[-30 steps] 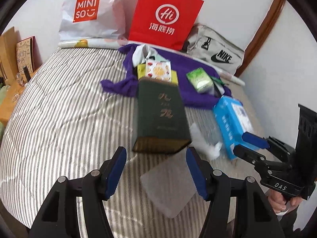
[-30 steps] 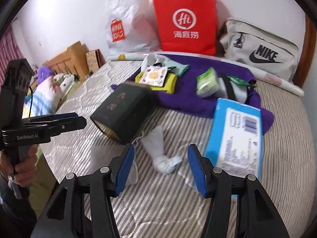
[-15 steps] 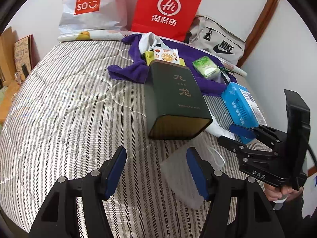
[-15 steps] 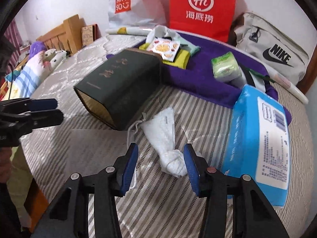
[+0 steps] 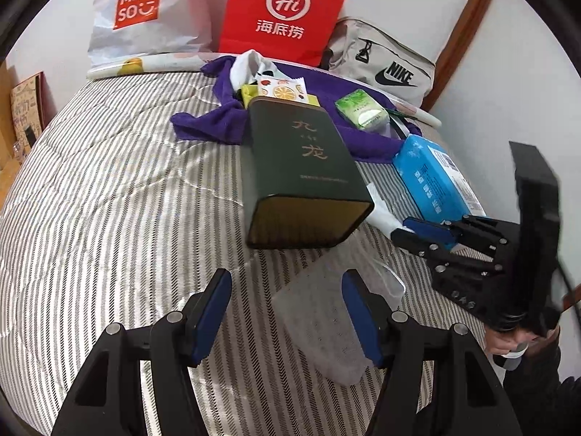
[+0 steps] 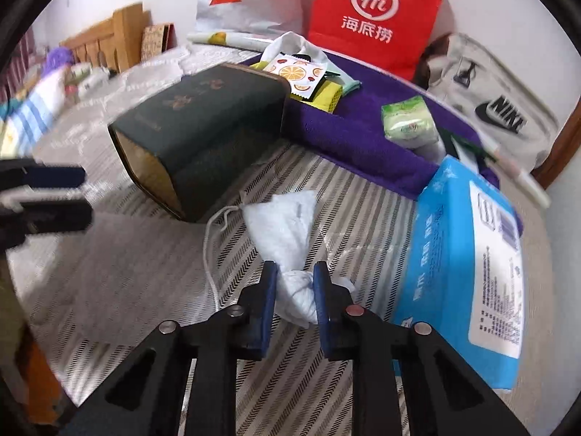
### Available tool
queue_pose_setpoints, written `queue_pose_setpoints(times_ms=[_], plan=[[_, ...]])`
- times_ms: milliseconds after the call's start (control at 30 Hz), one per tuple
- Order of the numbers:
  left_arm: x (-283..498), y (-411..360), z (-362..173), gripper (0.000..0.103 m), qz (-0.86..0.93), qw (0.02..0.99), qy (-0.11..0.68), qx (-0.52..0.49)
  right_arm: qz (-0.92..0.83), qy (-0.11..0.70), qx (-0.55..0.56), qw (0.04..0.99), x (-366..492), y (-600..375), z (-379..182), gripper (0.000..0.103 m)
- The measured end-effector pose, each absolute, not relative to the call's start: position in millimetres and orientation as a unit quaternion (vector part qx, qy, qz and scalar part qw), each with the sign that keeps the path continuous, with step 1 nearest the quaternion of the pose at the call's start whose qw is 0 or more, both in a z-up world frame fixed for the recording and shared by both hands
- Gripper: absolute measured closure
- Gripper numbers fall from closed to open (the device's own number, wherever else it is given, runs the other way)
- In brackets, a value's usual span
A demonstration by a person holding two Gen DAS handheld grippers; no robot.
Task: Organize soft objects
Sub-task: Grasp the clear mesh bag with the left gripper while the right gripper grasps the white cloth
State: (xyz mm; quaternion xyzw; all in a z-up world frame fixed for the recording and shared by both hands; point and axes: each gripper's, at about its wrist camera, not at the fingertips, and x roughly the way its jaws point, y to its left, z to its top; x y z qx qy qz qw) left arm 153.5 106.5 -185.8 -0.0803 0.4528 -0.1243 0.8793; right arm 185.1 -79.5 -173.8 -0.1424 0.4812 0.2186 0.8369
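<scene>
From the left wrist, the left gripper (image 5: 287,312) hangs spread over a clear plastic sheet (image 5: 319,323) on the bed (image 5: 109,181), pinching nothing; the dark green tin (image 5: 301,178) lies just beyond it. From the right wrist, the right gripper (image 6: 295,292), its jaws just closed, pinches the knotted end of a white cloth pouch (image 6: 287,229) lying on the bed. Sorting looks barely begun; the tin's inside is hard to make out.

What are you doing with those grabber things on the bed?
A person is tidying soft things on the bed. The right gripper has just been closing and now pinches the knotted end of a white pouch beside the dark green box. The left gripper is open over a clear plastic bag.
</scene>
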Motion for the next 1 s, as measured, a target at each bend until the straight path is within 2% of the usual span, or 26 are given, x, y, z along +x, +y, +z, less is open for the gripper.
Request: queue_pose_setpoints(times_ms=[400,600,867,1000], plan=[[168.9,78.4,-204.5,0.041,-0.125,0.864,0.485,-0.053,0.253,0.457,-0.090,0.848,151.3,-107.2,-138.8,0.085],[168.8,66.9,-206.4,0.022,-0.134,0.865,0.482,-0.046,0.257,0.457,-0.084,0.847,126.8,-130.4,-137.0,0.085],[156.4,40.6,-210.1,0.007,-0.150,0.863,0.482,-0.007,0.239,0.475,-0.074,0.844,96.9,-163.5,-154.0,0.085],[147.1,26.9,-213.5,0.005,-0.139,0.866,0.479,0.033,0.219,0.485,-0.075,0.844,90.6,-180.2,-162.6,0.085]])
